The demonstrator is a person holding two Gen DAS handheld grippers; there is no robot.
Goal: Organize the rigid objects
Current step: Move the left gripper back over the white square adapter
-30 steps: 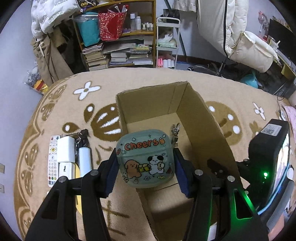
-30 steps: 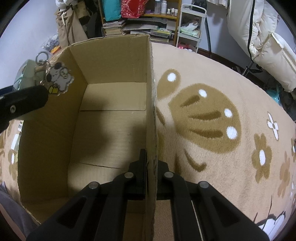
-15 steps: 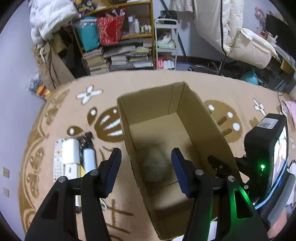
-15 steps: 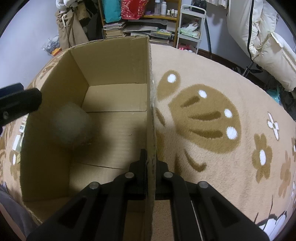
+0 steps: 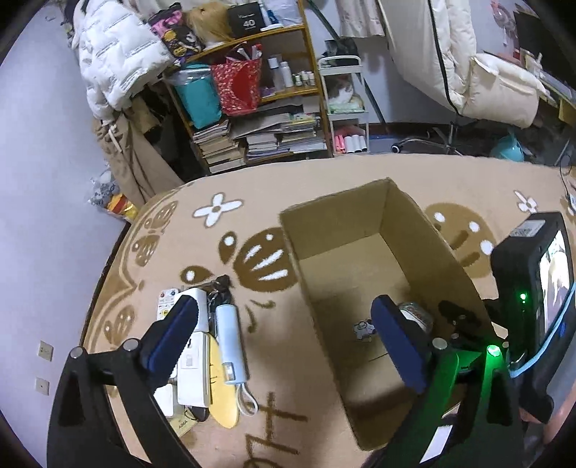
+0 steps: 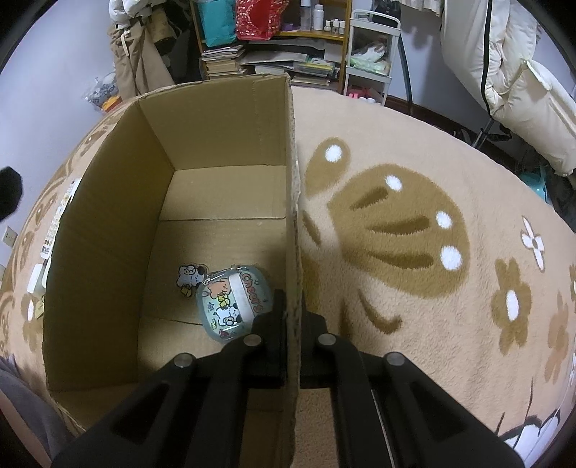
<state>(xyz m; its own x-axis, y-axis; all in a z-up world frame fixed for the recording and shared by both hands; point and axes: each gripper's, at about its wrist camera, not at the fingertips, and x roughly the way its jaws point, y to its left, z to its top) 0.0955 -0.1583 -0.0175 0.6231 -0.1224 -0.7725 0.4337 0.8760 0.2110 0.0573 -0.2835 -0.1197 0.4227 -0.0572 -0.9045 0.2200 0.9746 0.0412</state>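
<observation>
"Cheers" on the case [image 6: 232, 306]; "40" on a black box [image 5: 247, 22].

Cardboard box [image 6: 108, 223], open at the top: its far floor lies bare and reachable from above. The near right corner is taken up by a cartoon case [image 6: 230, 306] with charm [image 6: 189, 277]. The right gripper [image 6: 293, 316] clamps the right wall; a device cluster [image 5: 205, 334] crowds the rug left of the box.
</observation>
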